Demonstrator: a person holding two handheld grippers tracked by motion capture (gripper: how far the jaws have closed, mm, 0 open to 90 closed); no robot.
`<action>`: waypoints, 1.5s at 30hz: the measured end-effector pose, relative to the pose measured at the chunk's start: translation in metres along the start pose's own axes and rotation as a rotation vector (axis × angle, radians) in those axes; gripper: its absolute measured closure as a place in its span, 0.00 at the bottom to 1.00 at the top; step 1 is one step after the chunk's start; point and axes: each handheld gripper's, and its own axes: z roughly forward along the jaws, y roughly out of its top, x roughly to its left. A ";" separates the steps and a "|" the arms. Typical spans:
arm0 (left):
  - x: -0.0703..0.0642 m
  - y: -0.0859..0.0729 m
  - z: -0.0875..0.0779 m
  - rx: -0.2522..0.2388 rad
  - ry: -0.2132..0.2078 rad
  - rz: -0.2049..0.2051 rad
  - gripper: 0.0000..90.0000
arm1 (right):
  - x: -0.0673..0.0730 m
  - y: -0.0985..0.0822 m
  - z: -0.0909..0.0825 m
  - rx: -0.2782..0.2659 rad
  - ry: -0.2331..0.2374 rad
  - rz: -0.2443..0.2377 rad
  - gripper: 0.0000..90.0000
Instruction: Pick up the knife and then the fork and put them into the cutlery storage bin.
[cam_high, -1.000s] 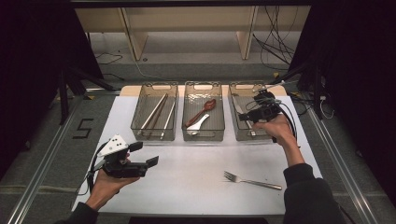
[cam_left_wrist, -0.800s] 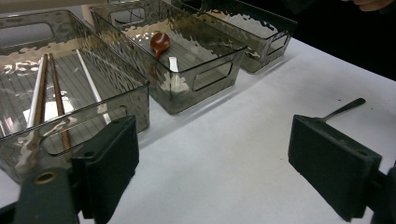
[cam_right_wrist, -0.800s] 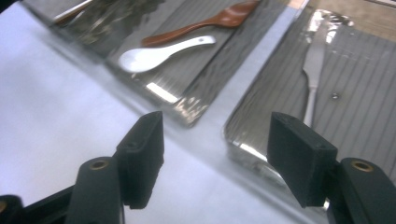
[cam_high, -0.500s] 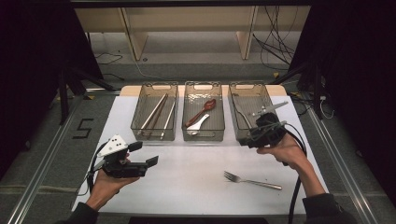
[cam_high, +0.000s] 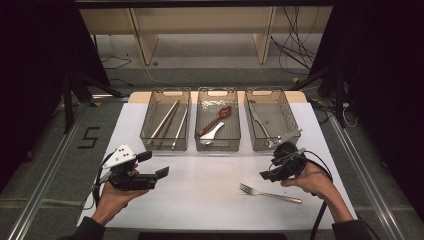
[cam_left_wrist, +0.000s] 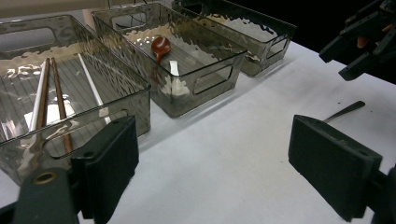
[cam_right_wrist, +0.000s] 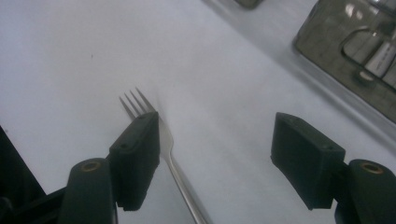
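Right hand-held gripper (cam_high: 267, 175) just above fork (cam_high: 270, 194) on white table (cam_high: 200, 200), jaws wide, just been opening, nothing clamped. Left hand-held gripper (cam_high: 157, 174) gaping, empty, near chopstick bin (cam_high: 165, 142).

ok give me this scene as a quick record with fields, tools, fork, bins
right tool: open, jaws just been opening, nothing between them, above the fork
left tool: open, empty, held over the table's left side
fork: flat on the white table, tines toward the left tool
left bin: chopsticks
middle bin: red spoon and a white one
right bin: one metal utensil
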 end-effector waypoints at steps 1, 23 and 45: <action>0.000 0.000 0.000 0.001 0.001 0.000 0.17 | 0.000 -0.002 0.001 0.012 0.003 -0.003 0.37; -0.001 0.000 0.001 0.005 -0.003 0.008 0.17 | 0.011 -0.030 0.020 0.163 0.017 -0.058 0.48; -0.002 0.000 0.001 0.003 -0.005 0.008 0.17 | 0.015 -0.040 0.039 0.276 -0.007 -0.114 0.77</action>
